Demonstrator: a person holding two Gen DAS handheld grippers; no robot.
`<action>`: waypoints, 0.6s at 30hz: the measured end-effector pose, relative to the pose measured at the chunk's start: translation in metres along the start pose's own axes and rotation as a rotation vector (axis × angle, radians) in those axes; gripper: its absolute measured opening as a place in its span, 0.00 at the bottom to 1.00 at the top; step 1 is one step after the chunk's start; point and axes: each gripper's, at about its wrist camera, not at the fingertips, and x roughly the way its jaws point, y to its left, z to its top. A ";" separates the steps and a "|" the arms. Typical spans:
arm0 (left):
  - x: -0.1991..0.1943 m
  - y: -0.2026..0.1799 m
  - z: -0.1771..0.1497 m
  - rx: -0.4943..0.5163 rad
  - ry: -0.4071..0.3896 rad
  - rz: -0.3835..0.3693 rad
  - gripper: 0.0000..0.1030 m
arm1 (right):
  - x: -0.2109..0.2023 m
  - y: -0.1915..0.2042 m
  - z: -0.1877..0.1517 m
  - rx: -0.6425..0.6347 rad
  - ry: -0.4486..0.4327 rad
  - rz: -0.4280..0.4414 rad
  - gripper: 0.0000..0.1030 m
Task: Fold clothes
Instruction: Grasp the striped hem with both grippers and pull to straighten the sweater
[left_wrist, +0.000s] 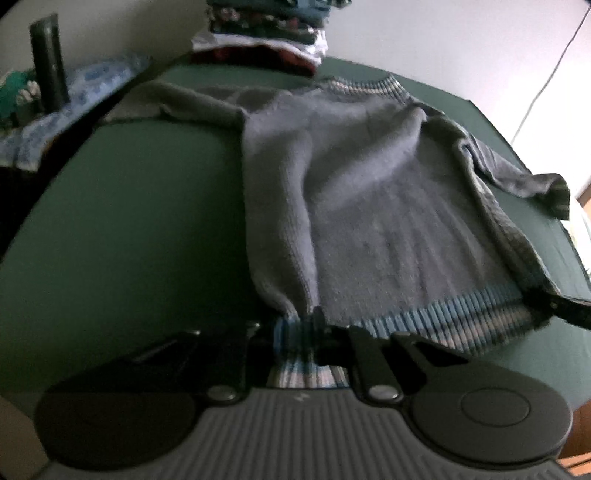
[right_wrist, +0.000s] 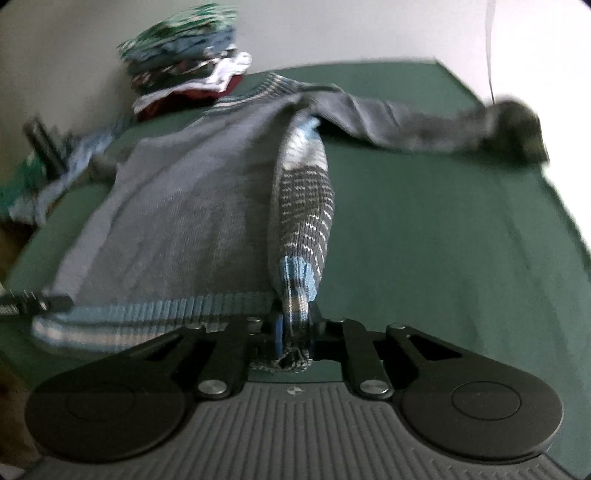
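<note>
A grey knit sweater (left_wrist: 369, 192) lies flat on the green tabletop (left_wrist: 129, 221), its long axis running away from the cameras, collar at the far end, striped hem nearest. The left tongs (left_wrist: 308, 332) pinch the hem's left corner; the right tongs (right_wrist: 295, 328) pinch its right corner. A stack of folded clothes (left_wrist: 266, 33) sits just beyond the collar.

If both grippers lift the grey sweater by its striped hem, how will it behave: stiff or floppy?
Probably floppy: the grey sweater already lies in soft wrinkles on the green table. Its sleeve lies spread to the side and would likely dangle and drag. The knit looks thick, so it may hang heavily from the left gripper and right gripper.
</note>
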 end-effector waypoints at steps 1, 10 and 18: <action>-0.005 0.000 0.002 0.007 -0.023 0.005 0.09 | -0.002 -0.006 0.001 0.043 0.009 0.022 0.11; -0.063 0.021 0.022 0.042 -0.090 -0.077 0.09 | -0.037 -0.030 -0.009 0.129 0.116 0.246 0.10; -0.038 0.023 -0.032 0.108 0.109 0.018 0.09 | -0.036 -0.034 -0.032 0.172 0.284 0.280 0.10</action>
